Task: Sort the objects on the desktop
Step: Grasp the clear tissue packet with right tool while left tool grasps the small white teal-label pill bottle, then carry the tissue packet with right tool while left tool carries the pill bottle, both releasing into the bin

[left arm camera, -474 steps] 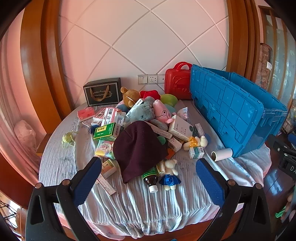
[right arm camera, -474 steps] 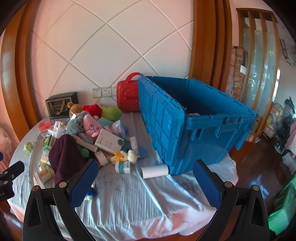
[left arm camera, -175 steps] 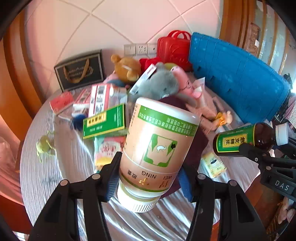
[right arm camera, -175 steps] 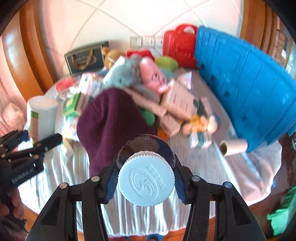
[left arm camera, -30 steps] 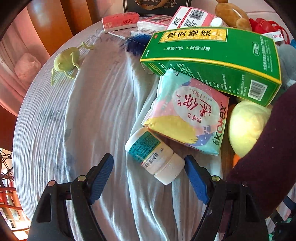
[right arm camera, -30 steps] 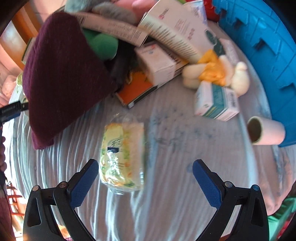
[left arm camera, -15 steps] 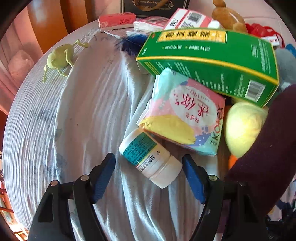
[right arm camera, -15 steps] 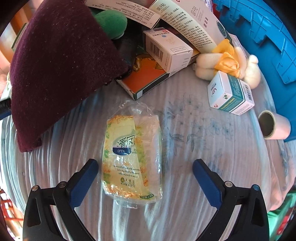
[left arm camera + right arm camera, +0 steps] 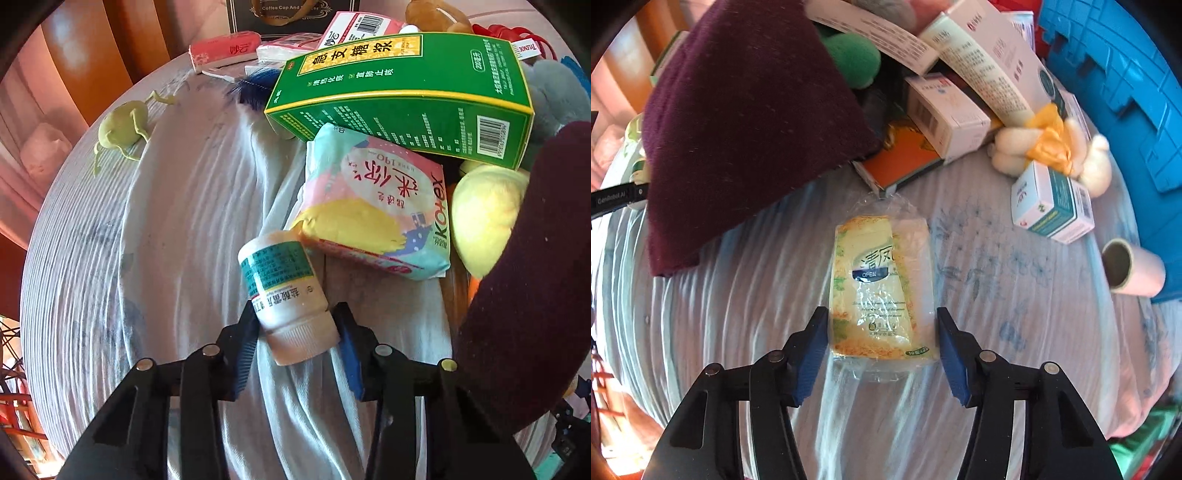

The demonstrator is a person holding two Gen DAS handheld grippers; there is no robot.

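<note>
Grip matters now: the left gripper [image 9: 297, 326] is closing with its pads touching the cap end of the bottle [image 9: 286, 295] beside the pad pack [image 9: 373, 206], while the right gripper [image 9: 879, 334] is closing around, not yet squeezing, the tissue pack [image 9: 881, 288] lying mid-table on the cloth [image 9: 997, 332], so both should seat squarely before lifting.

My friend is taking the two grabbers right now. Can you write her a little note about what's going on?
Left gripper: jaws closing around the cap end of the small white medicine bottle, which lies on the cloth beside the pastel pad pack.
Right gripper: jaws closing either side of the yellow tissue pack, flat on the cloth; pads not clearly touching it.
Blue crate stands to the right.
Done: both grippers lined up on a pick.
Left: lift both, then sort the boxes, toys and maroon hat.
</note>
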